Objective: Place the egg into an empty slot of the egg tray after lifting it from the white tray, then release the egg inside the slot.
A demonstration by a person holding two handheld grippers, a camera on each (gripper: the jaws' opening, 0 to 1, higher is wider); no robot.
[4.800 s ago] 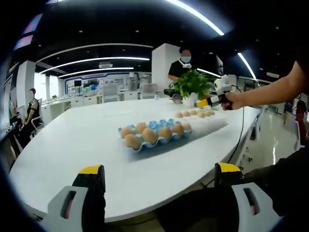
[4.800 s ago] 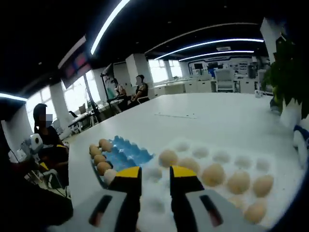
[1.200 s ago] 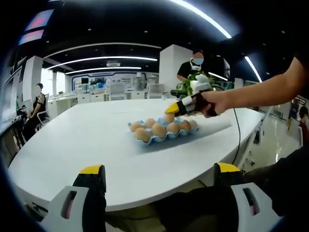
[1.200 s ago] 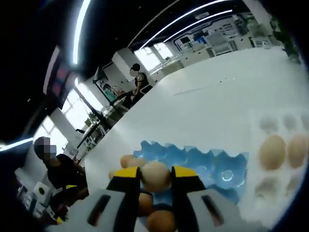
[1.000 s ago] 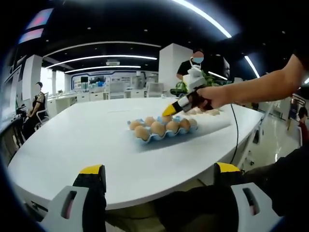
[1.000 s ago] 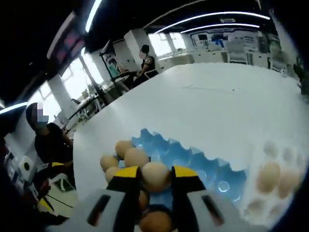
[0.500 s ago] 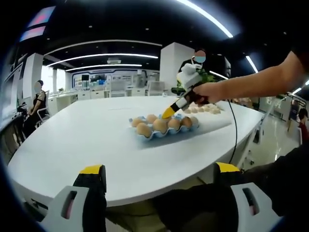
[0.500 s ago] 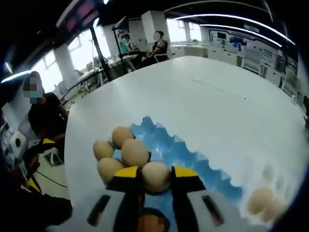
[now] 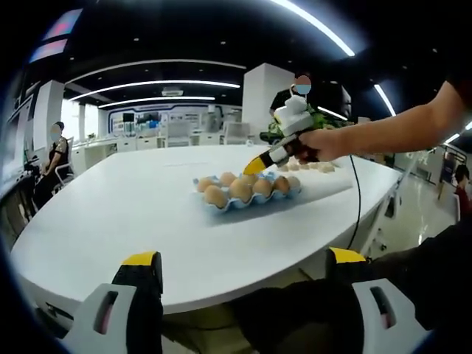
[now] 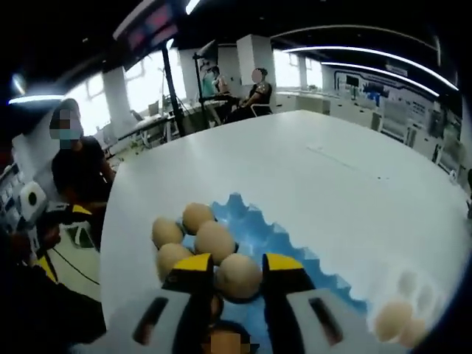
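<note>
Beyond the near edge of the white table (image 9: 133,221), in the left gripper view, the blue egg tray (image 9: 247,199) sat mid-table with eggs in its near slots. The right gripper (image 9: 251,167) reached down over the tray's far side, held by a hand (image 9: 317,141). The left gripper (image 9: 243,295) hung short of the table, well back from the tray, jaws wide apart and empty.

Over the egg tray (image 10: 284,240), in the right gripper view, the right gripper (image 10: 237,267) was clamped on the egg (image 10: 238,276), just beside the filled slots. The egg's long axis seemed roughly upright between the jaws, though which end pointed down I could not tell. The white tray (image 10: 398,313) lay just beyond the egg tray's far end. To do this well, lower the egg straight into a vacant cup clear of its neighbours, seat it, then part the jaws slowly.
</note>
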